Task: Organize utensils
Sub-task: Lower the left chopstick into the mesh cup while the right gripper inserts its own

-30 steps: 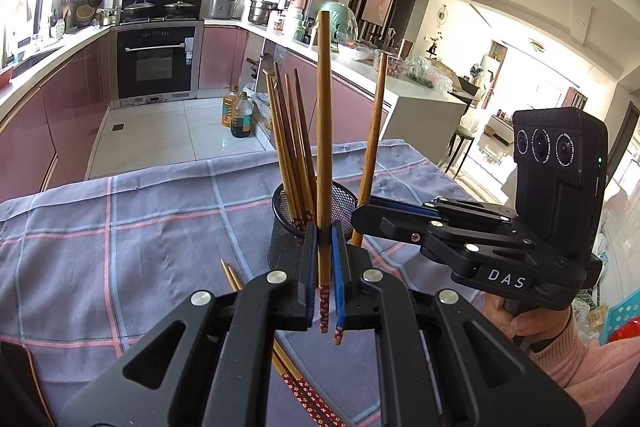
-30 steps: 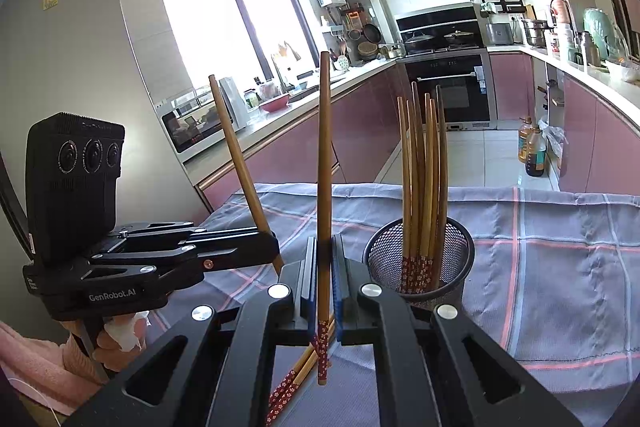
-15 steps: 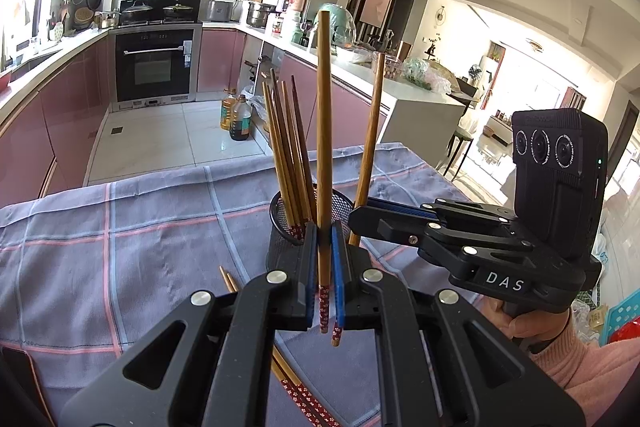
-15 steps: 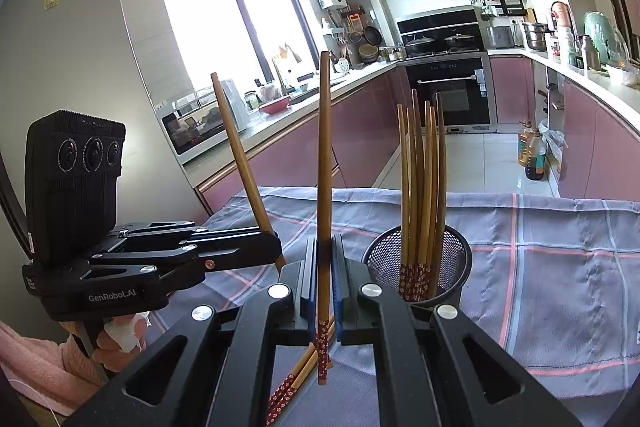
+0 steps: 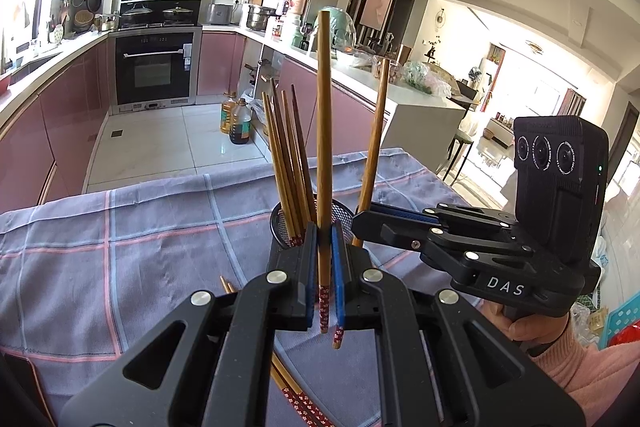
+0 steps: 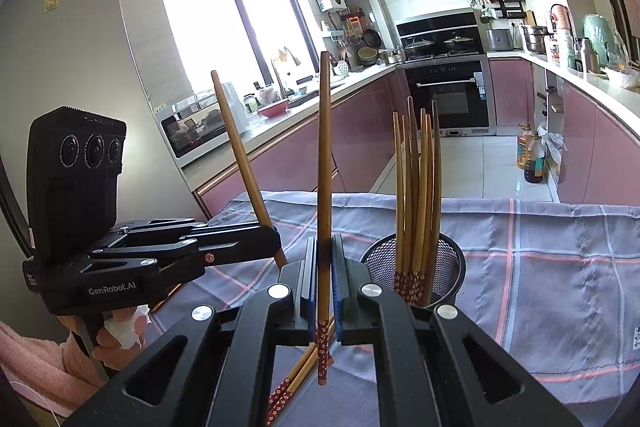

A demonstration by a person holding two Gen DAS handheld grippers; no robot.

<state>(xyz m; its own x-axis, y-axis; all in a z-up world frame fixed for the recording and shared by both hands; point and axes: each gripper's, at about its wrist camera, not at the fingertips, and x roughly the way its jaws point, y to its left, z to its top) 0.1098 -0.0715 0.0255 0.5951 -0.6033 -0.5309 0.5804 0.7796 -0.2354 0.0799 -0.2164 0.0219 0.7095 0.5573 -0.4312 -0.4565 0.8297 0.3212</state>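
Your left gripper (image 5: 324, 279) and right gripper (image 6: 324, 291) each clamp one upright chopstick (image 5: 323, 147) beside the mesh holder (image 6: 448, 267) near the tablecloth's (image 6: 560, 287) far edge.

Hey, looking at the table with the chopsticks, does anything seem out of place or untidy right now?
Yes. Two loose chopsticks lie flat on the checked tablecloth, outside the mesh holder where the others stand upright. The left gripper and right gripper each hold one chopstick, not yet in the holder.
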